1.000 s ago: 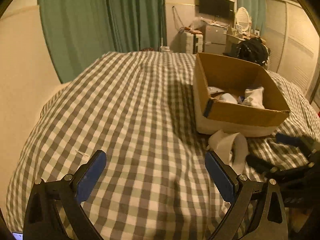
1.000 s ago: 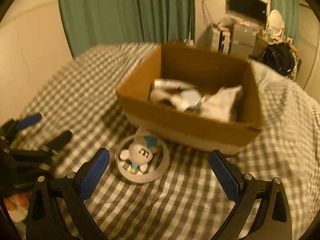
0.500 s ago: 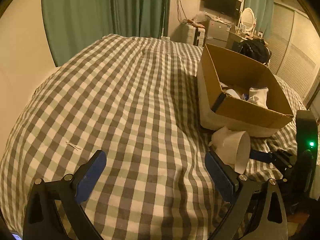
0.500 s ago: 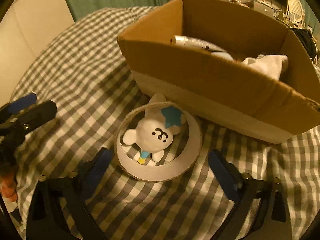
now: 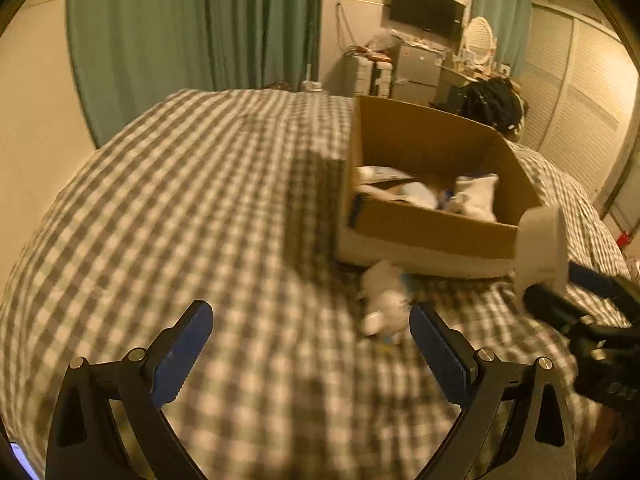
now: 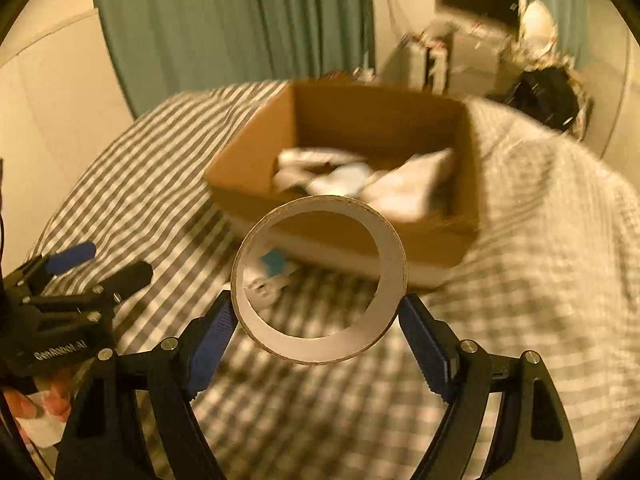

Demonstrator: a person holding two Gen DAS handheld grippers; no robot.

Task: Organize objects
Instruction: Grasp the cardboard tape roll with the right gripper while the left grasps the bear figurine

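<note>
Green curtains (image 5: 192, 36) hang behind a bed (image 5: 192, 208) with a grey and white check cover. Far back there is a dark screen (image 5: 426, 10) on the wall and a black bag (image 5: 494, 104) on a desk.

On the bed sits a brown box (image 5: 432, 228), open at the top. White soft things (image 5: 474, 196) lie inside it (they are too blurry to name).

The right gripper (image 6: 316, 320) holds a ring (image 6: 320, 344), a wide band of white card with a brown edge. Its blue pads (image 6: 210, 336) press on the two sides of the ring, so the ring is clamped between them. The jaws have just been closing in on it. The ring is up off the bed, and it is in front of the near wall of the box. In the left view the ring (image 5: 542, 248) shows edge-on at the right, by the near right corner of the box, with the right gripper's dark fingers (image 5: 560, 308) around it.

A small white toy (image 5: 382, 300) lies on the cover just in front of the box. In the right view you can see the toy (image 6: 266, 280) through the hole of the ring, with a blue star on it.

The left gripper (image 5: 306, 348) has its blue pads (image 5: 180, 352) far apart, with nothing between them, only the check cover below. It is near the toy but not touching it.

A hand (image 6: 36, 404) holds the left gripper at the left edge of the right view.
</note>
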